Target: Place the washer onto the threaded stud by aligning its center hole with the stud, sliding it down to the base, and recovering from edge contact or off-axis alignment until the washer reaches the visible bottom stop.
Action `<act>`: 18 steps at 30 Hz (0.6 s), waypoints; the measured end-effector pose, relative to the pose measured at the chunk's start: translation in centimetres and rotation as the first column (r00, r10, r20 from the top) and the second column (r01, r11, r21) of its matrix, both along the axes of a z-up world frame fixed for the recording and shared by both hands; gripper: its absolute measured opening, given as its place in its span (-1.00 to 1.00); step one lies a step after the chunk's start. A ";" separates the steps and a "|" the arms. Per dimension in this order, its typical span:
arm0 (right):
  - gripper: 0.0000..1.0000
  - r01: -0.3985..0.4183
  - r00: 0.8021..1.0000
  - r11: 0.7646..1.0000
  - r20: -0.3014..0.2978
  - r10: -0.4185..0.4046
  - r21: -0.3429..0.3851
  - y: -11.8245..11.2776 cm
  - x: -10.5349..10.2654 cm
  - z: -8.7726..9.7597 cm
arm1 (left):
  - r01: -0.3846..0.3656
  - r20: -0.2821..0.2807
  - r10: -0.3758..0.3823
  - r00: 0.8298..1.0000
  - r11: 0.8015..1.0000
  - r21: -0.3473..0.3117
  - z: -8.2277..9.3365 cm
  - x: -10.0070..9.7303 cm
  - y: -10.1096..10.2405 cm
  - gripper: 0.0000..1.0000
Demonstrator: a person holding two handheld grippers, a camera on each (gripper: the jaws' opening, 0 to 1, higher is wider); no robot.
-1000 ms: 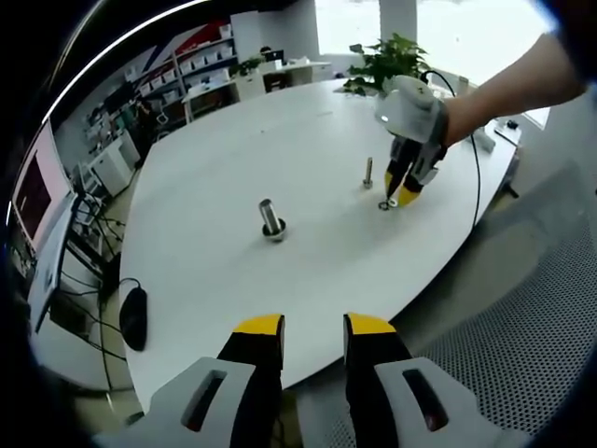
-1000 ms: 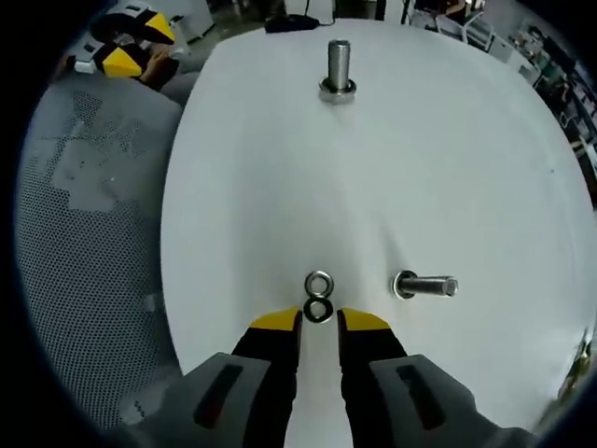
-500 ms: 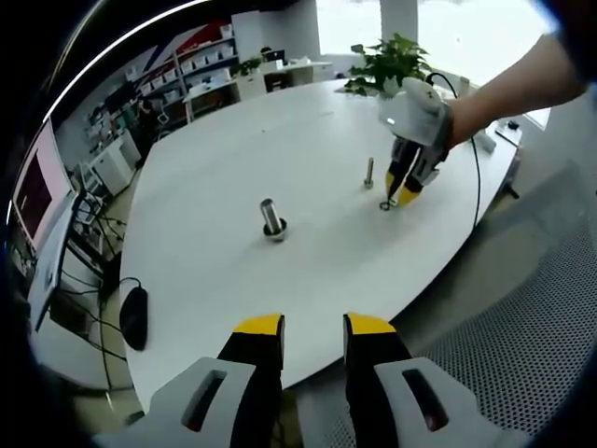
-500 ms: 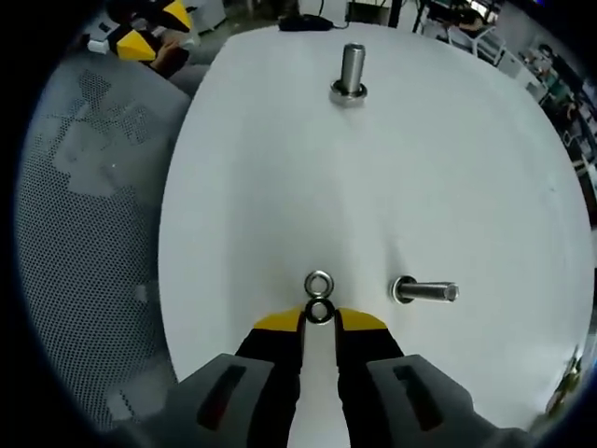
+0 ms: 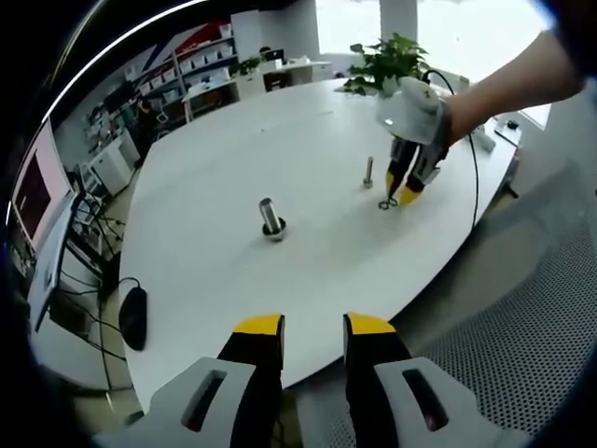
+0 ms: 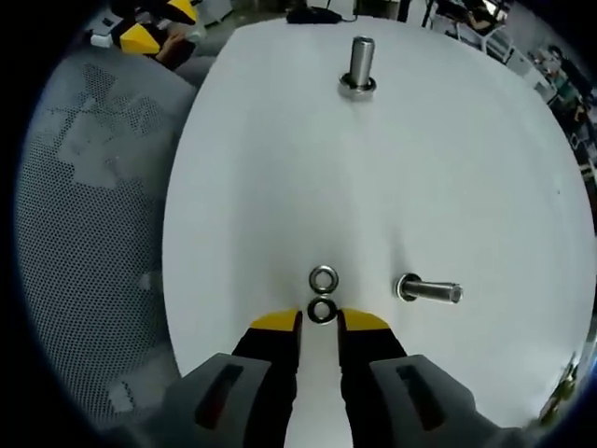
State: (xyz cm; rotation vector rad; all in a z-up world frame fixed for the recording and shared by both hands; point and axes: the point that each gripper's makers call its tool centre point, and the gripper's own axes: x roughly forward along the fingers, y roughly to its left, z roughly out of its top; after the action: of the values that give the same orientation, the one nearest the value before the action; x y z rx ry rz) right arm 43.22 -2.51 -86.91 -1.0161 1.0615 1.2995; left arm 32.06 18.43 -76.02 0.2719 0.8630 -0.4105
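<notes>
- The right gripper [image 6: 318, 323] is hovering with jaws parted around a washer [image 6: 322, 311] lying on the white table [image 6: 280, 187], near the small stud [image 6: 429, 290].
- The left gripper [image 5: 312, 327] is waiting with jaws apart, holding nothing, at the table's edge.

Our left gripper view from off the table's [image 5: 215, 140] near edge, facing across it, far from the studs, our right gripper view close above the same table [image 6: 280, 140], looking along it, both sharing the large stud [image 5: 271, 219] [image 6: 360, 63].
</notes>
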 end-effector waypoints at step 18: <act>-0.68 -0.140 0.990 0.977 0.008 0.143 -0.159 0.1 -0.1 -0.2 | 0.002 -0.006 -0.002 1.000 1.000 0.001 -0.2 0.0 0.0 -0.54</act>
State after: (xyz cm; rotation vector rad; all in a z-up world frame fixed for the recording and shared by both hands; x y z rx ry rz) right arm 43.11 -2.36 -87.06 -1.2407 1.1072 1.3326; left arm 32.05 18.48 -76.19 0.2724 0.8685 -0.4124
